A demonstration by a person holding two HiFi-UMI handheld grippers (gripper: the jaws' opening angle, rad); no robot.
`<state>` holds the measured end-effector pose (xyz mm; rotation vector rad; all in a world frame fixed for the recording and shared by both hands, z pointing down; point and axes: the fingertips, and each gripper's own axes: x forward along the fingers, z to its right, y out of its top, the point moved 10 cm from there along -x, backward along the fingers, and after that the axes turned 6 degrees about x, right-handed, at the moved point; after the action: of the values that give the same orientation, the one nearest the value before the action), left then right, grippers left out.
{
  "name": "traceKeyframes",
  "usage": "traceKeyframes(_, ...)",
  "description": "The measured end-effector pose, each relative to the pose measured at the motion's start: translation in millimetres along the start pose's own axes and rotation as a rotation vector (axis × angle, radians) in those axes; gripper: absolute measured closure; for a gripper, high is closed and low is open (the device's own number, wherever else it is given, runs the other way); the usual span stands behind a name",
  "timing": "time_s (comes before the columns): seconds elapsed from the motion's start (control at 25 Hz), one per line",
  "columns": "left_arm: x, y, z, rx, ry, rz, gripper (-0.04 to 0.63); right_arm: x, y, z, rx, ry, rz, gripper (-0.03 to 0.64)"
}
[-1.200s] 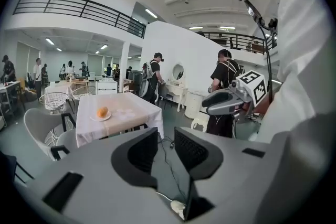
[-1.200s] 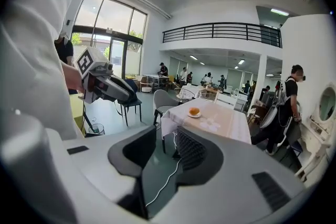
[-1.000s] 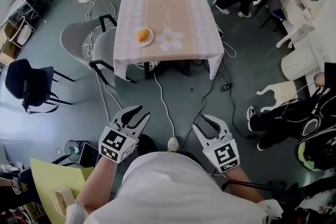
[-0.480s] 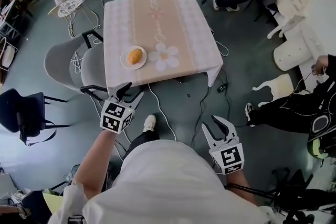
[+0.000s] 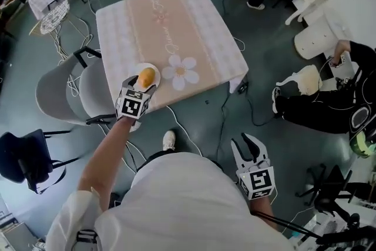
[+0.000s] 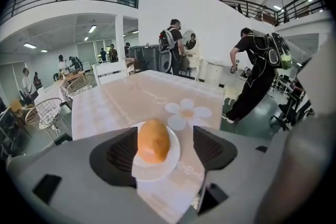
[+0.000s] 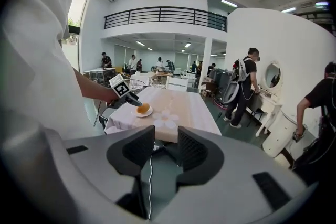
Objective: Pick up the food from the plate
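In the head view the food lies on a small white plate close to the near-left corner of the bench, with a white flower-shaped mat just beside the plate on its right. The food is a smooth golden-orange oval, and its long axis runs from the near edge of the bench toward the far edge, tilted slightly. My left gripper reaches over the near edge at the plate, while my right gripper hangs low over the floor, well apart from the bench. In the left gripper view my jaws are opening wide, one dark ribbed pad on each side of the plate. The food stands between them with neither pad pressing on it. From here it points straight away from me along the line of the jaws. It is rounded at both ends, deeper orange on top and paler at the near end. In the right gripper view my right jaws stand a little apart with nothing between them, only grey floor and a white cable showing in the gap. Far off, the food shows as a small orange lump on its plate at the bench's near corner, with the left gripper's tips at it.
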<state>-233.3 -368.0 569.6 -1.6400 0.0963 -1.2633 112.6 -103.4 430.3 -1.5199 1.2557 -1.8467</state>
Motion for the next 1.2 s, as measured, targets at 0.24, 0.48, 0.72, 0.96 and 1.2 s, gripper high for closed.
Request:
traceKeyframes(0.24,55.8,-15.5,-20.1,0.042,0.006,-0.098,0.236,2.1,-0.3,-10.5,0.039,-0.066,-0.071,0.479)
traceKeyframes(0.48,81.1,-27.5,-24.9,0.017,0.013,-0.145,0.236,-0.3,-3.4,-12.7,0.052,-0.093,-0.110,0.479)
traceKeyframes(0.72,76.6,-24.9,-30.2,0.031,0.022,-0.143,0.238,-2.2,-3.4,-10.3,0.053,-0.098,-0.121,0.479)
traceKeyframes(0.96,55.6,-9.3,-26.2,0.024,0.046,-0.082,0.238,-5.5,-4.5,0.4,0.041,-0.072,-0.108,0.479)
traceKeyframes(1.2,21.9,3.7,-8.5,-0.015,0.062,-0.038,0.238,-10.9,-12.2,13.7,0.008,-0.022,-0.088,0.479)
